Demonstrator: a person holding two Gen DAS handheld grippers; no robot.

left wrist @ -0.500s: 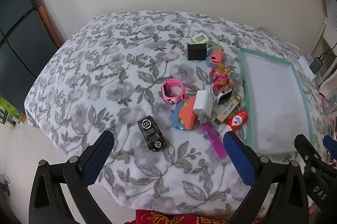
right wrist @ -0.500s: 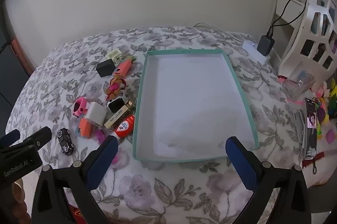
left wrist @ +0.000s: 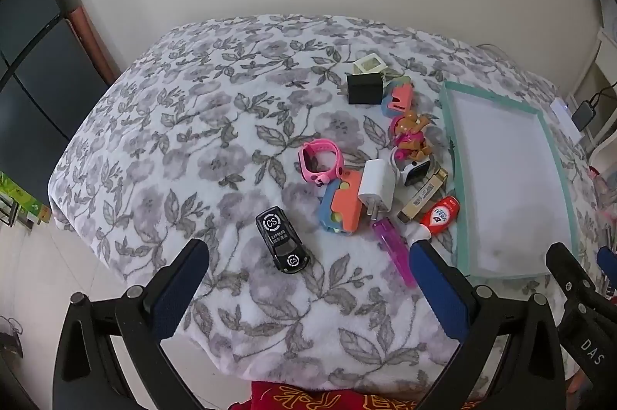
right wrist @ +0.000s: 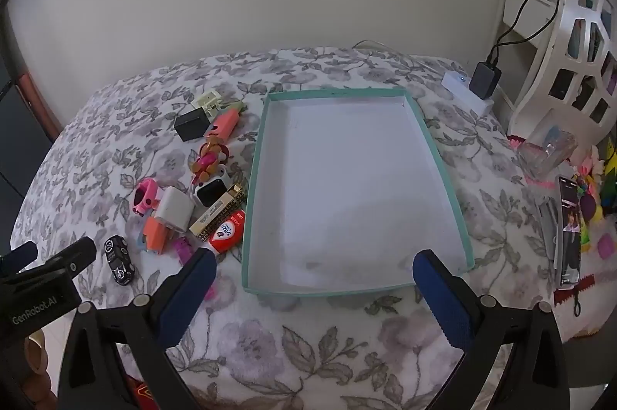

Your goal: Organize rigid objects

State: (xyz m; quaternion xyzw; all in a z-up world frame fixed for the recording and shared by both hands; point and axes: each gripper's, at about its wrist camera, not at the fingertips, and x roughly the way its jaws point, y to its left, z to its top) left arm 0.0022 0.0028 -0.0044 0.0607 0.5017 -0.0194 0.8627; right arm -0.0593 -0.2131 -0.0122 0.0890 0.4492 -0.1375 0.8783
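Observation:
A cluster of small rigid objects lies on the floral blanket (left wrist: 200, 140). Among them are a black toy car (left wrist: 283, 243), a pink watch (left wrist: 319, 161), a white charger (left wrist: 377, 187), an orange-and-blue toy (left wrist: 341, 207), a purple lighter (left wrist: 393, 250), a red-and-white tube (left wrist: 437, 217) and a black cube (left wrist: 364, 88). An empty teal-rimmed white tray (right wrist: 439, 155) sits to their right. My left gripper (left wrist: 306, 265) hangs open above the blanket, just nearer than the car. My right gripper (right wrist: 314, 275) is open over the tray's near edge, holding nothing.
A white power strip with a black adapter (right wrist: 484, 80) and a white shelf (right wrist: 578, 36) stand at the far right. A phone (right wrist: 568, 232) and colourful items lie along the right edge. The blanket drops off toward the floor (left wrist: 34, 267) on the left.

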